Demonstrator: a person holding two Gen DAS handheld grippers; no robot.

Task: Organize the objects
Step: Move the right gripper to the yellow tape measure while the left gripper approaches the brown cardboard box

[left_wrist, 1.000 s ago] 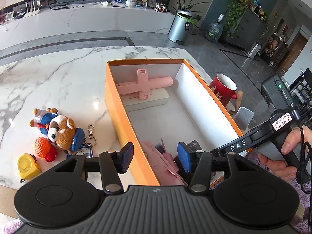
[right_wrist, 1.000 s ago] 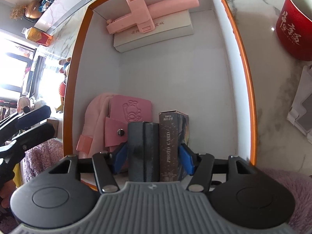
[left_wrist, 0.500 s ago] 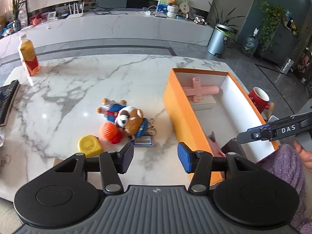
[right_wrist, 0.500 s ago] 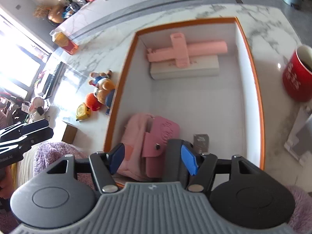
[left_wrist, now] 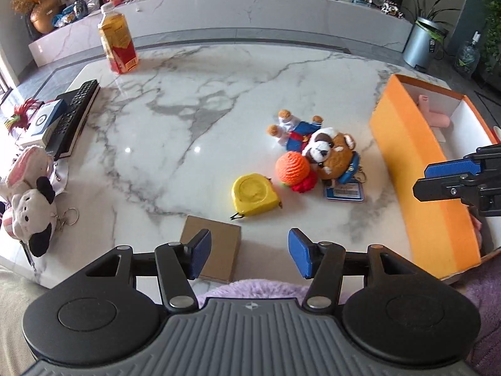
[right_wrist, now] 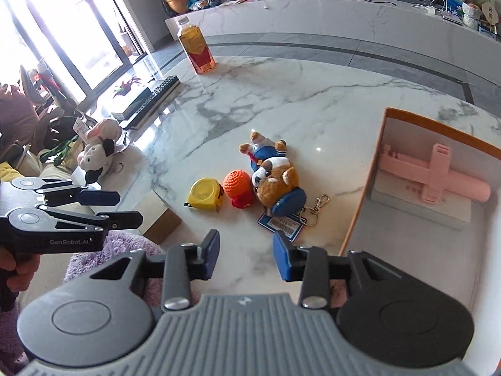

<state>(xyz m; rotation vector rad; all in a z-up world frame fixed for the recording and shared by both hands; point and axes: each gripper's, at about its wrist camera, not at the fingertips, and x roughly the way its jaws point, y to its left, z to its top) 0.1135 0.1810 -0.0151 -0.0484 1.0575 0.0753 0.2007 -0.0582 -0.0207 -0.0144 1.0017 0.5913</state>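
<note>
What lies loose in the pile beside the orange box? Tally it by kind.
Plush toys: 2 (blue-clad bear, brown dog)
Crocheted orange toy: 1
Yellow tape measure: 1
Barcode tag: 1
Total: 5

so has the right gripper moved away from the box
Yes. The right gripper has pulled out of the orange box, now at its right, and is empty over the table, jaws closing.
</note>
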